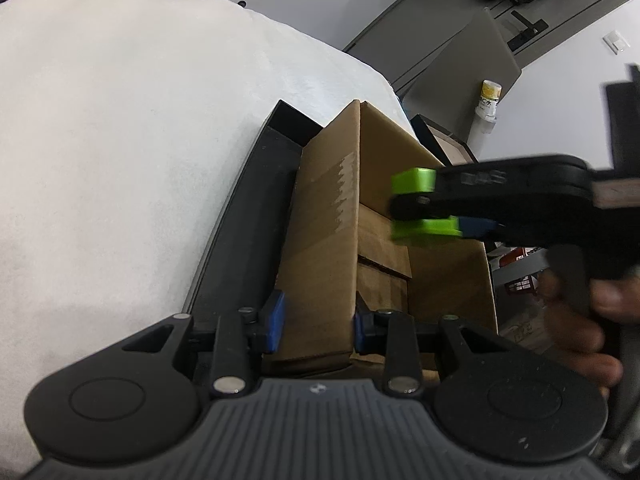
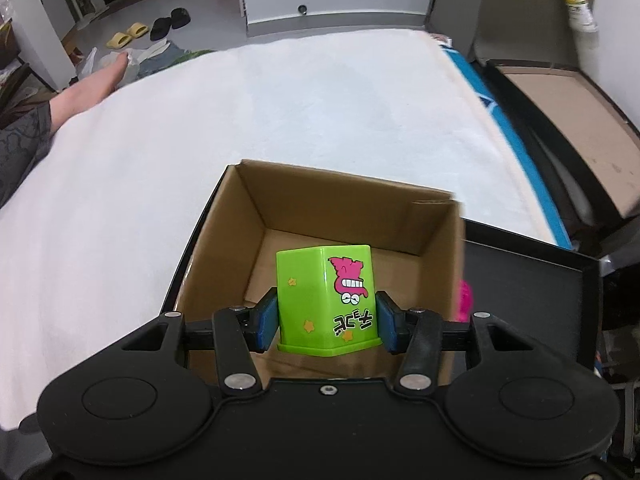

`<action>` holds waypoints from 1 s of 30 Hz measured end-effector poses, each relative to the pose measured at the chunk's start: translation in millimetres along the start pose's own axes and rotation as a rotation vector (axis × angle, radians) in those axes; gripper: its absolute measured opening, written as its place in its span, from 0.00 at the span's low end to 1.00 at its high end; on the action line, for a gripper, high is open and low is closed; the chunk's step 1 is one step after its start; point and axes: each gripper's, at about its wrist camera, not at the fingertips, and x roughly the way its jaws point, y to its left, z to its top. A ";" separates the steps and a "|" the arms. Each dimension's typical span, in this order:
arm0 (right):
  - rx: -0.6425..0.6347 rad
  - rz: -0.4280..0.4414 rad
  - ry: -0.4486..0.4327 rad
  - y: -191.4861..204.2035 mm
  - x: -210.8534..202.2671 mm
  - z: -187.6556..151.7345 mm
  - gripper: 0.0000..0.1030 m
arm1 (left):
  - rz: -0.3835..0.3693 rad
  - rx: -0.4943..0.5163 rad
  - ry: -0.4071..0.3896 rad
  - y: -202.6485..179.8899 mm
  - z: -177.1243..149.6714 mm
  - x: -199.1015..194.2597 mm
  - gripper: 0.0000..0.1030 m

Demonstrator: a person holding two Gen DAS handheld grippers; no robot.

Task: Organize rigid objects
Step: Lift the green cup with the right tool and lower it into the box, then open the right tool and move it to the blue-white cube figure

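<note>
An open brown cardboard box (image 2: pixel 340 208) stands in a black tray (image 2: pixel 520 280) on a white bed (image 2: pixel 280 100). My right gripper (image 2: pixel 328 322) is shut on a green square cup (image 2: pixel 320 300) with a pink cartoon print, held upside down just above the box's inside. In the left wrist view the same cup (image 1: pixel 416 182) hangs over the box (image 1: pixel 320 220) in the right gripper (image 1: pixel 440 208), which comes in from the right with a hand behind it. My left gripper (image 1: pixel 318 322) is shut on the box's near wall, one blue pad on each side.
A pink thing (image 2: pixel 466 296) shows just outside the box's right wall, in the tray (image 1: pixel 256 220). A person's leg (image 2: pixel 92 84) lies at the bed's left edge. A black-framed case (image 2: pixel 560 120) stands beside the bed on the right, and a bottle (image 2: pixel 576 4) hangs on the wall.
</note>
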 end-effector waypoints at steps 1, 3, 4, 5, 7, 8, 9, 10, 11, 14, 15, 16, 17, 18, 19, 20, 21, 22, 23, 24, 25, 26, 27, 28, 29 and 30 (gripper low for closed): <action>-0.002 -0.001 0.002 3.0 4.4 1.0 0.47 | -0.003 -0.001 0.001 0.3 0.4 0.3 0.31; 0.000 -0.001 0.007 6.4 14.4 3.1 0.47 | -0.010 -0.004 0.002 2.8 0.6 0.4 0.31; 0.003 0.001 0.011 6.8 18.8 4.0 0.47 | -0.013 -0.005 0.002 3.3 0.7 0.5 0.31; 0.007 0.003 0.014 7.5 23.0 5.2 0.47 | -0.015 -0.006 0.003 4.3 0.8 0.6 0.31; 0.019 0.007 0.016 7.1 30.2 6.2 0.47 | -0.019 -0.007 0.004 5.7 0.4 0.4 0.31; 0.027 0.009 0.017 7.0 33.7 6.7 0.47 | -0.020 -0.008 0.005 6.4 0.0 0.3 0.31; 0.035 0.012 0.017 6.3 36.2 6.7 0.47 | -0.021 -0.010 0.005 7.3 0.0 0.0 0.31; 0.045 0.017 0.019 5.4 38.8 6.8 0.48 | -0.023 -0.010 0.006 7.9 0.0 0.0 0.31; 0.052 0.024 0.022 4.7 40.6 6.5 0.48 | -0.024 -0.011 0.006 8.1 0.2 -0.1 0.31; 0.057 0.053 0.018 5.0 40.8 7.4 0.51 | -0.026 -0.015 0.008 9.2 0.7 -0.3 0.31; 0.055 0.057 0.010 5.1 38.3 7.4 0.53 | -0.026 -0.013 0.010 8.4 1.4 -0.2 0.31; 0.055 0.060 0.000 4.3 35.0 7.1 0.54 | -0.024 -0.013 0.010 8.4 1.6 -0.6 0.31; 0.058 0.062 -0.005 2.9 31.8 6.9 0.54 | -0.023 -0.014 0.009 8.2 1.7 -0.6 0.31; 0.062 0.064 -0.008 0.7 29.9 7.6 0.54 | -0.023 -0.013 0.010 7.7 1.8 -0.6 0.31; 0.067 0.068 -0.011 -1.4 26.2 7.3 0.55 | -0.020 -0.009 0.010 7.0 1.7 -1.0 0.31; 0.069 0.072 -0.013 -3.0 23.6 7.8 0.55 | -0.018 -0.006 0.009 5.7 1.7 -1.1 0.31; 0.067 0.076 -0.016 -4.3 20.1 7.2 0.57 | -0.016 -0.003 0.009 4.6 1.1 -1.3 0.31; 0.064 0.080 -0.021 -5.8 14.1 5.9 0.59 | -0.013 0.000 0.008 3.9 0.6 -1.5 0.31; 0.061 0.082 -0.025 -5.7 14.1 9.0 0.62 | -0.010 0.002 0.008 2.5 1.0 -1.4 0.31; 0.058 0.086 -0.033 -7.2 7.5 7.8 0.65 | -0.007 0.005 0.007 1.4 0.6 -1.5 0.31; 0.055 0.088 -0.039 -8.7 3.0 8.2 0.66 | -0.002 0.009 0.005 0.4 0.1 -2.1 0.31; 0.049 0.090 -0.046 -10.1 -3.6 7.5 0.68 | 0.002 0.012 0.004 -0.7 -0.2 -2.6 0.31; 0.043 0.091 -0.050 -10.3 -6.7 9.5 0.69 | 0.006 0.013 0.003 -1.4 -0.2 -3.2 0.31; 0.036 0.090 -0.056 -12.2 -14.0 8.0 0.70 | 0.010 0.012 0.002 -1.1 0.2 -4.1 0.31; 0.032 0.090 -0.059 -12.8 -18.4 8.9 0.72 | 0.012 0.012 0.002 -1.0 0.9 -4.8 0.31; 0.031 0.092 -0.063 -14.8 -24.5 8.6 0.73 | 0.015 0.012 0.002 -1.9 1.3 -5.2 0.31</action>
